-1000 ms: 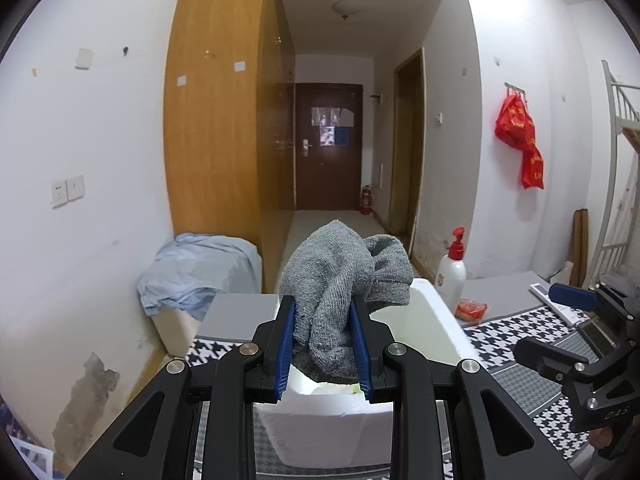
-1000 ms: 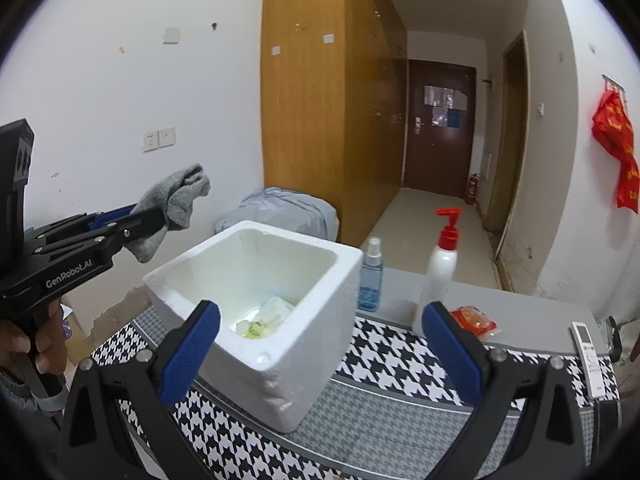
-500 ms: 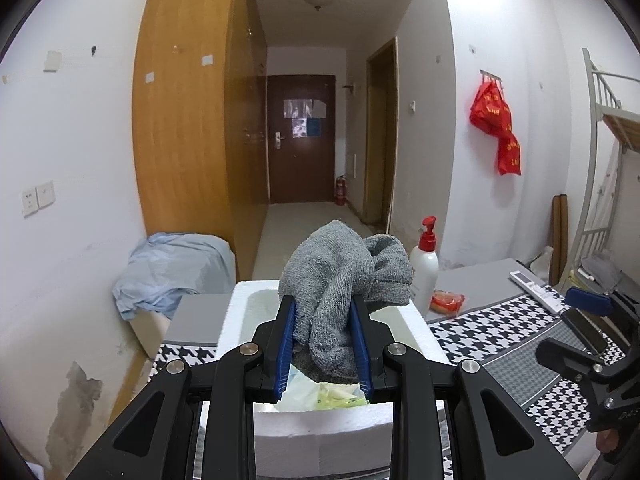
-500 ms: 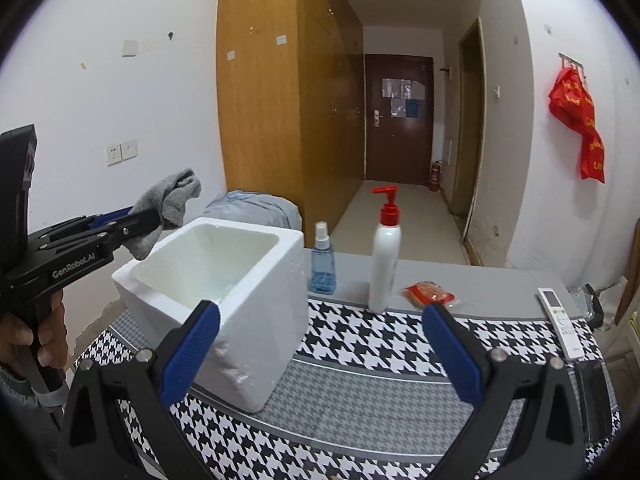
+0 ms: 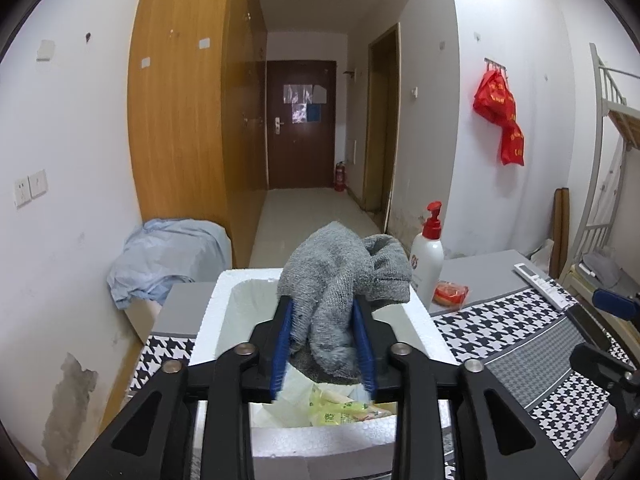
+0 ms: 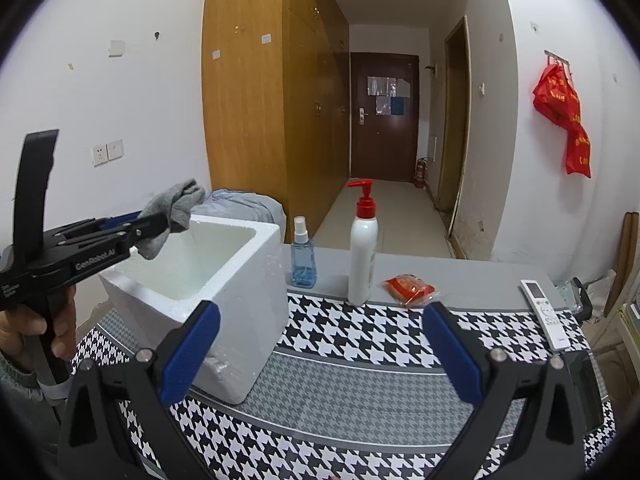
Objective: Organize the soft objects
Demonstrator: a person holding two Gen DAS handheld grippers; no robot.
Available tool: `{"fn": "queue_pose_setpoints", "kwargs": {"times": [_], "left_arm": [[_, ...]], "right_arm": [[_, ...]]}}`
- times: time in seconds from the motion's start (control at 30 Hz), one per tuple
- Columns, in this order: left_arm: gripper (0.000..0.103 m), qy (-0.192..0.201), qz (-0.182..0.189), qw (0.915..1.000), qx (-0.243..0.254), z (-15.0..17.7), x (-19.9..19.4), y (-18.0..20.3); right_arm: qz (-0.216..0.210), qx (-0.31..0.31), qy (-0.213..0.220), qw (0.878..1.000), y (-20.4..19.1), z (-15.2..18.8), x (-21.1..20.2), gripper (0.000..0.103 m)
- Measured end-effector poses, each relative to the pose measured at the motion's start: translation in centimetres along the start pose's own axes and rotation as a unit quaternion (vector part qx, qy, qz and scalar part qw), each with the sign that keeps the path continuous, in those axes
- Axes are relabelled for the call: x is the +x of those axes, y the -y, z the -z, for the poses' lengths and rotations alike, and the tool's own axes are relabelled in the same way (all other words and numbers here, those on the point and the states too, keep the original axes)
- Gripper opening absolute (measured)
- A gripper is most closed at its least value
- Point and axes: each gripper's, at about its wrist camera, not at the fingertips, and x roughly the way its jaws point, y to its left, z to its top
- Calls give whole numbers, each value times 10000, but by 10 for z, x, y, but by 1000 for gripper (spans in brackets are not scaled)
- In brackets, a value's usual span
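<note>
L claw (image 5: 323, 350) opening, crumpled grey knit cloth (image 5: 344, 280) betw pads, directly above white square foam box (image 5: 424, 324); I drop straight down. R claw (image 6: 320, 354) wide open, empty.

The grey sock (image 5: 344, 276) was coarse, fuzzy knitted cloth. The box (image 6: 256, 280) beneath it was white foam with a grainy, matt surface. The left claw (image 5: 323, 344) was matt black plastic with smooth blue pads and bright metal rivets. Beside the box, the spray bottle (image 6: 303, 256) was clear blue plastic and the pump bottle (image 6: 362, 256) glossy white plastic. The surface (image 6: 360, 336) carried a woven houndstooth cloth.
</note>
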Motion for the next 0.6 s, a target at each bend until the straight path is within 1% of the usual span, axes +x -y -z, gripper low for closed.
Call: {"fn": "queue_pose_setpoints", "kwargs": {"times": [0.03, 0.07, 0.1, 0.13, 0.2, 0.23, 0.3, 0.37, 0.6], "left_arm": [[58, -5, -23, 10000, -18, 0, 1, 0], [67, 4, -66, 10000, -35, 0, 2, -1], [82, 37, -101, 9999, -49, 0, 2, -1], [85, 71, -120, 9999, -62, 1, 1, 0], [87, 104, -119, 9998, -88, 1, -1, 1], [93, 101, -89, 9999, -68, 2, -2, 3], [99, 164, -148, 9997, -45, 3, -5, 6], [101, 266, -217, 9994, -2, 5, -10, 10], [102, 363, -224, 9991, 26, 7, -28, 19]], "right_arm": [[7, -17, 6, 10000, 0, 0, 0, 102], [23, -24, 13, 10000, 1, 0, 0, 102], [19, -19, 12, 10000, 2, 0, 0, 102], [10, -12, 9, 10000, 3, 0, 0, 102], [22, -20, 3, 10000, 4, 0, 1, 102], [25, -23, 5, 10000, 5, 1, 1, 102], [6, -13, 10, 10000, 6, 1, 0, 102], [11, -21, 33, 10000, 7, 1, -2, 102], [-58, 50, 138, 9999, 12, 1, -9, 102]]}}
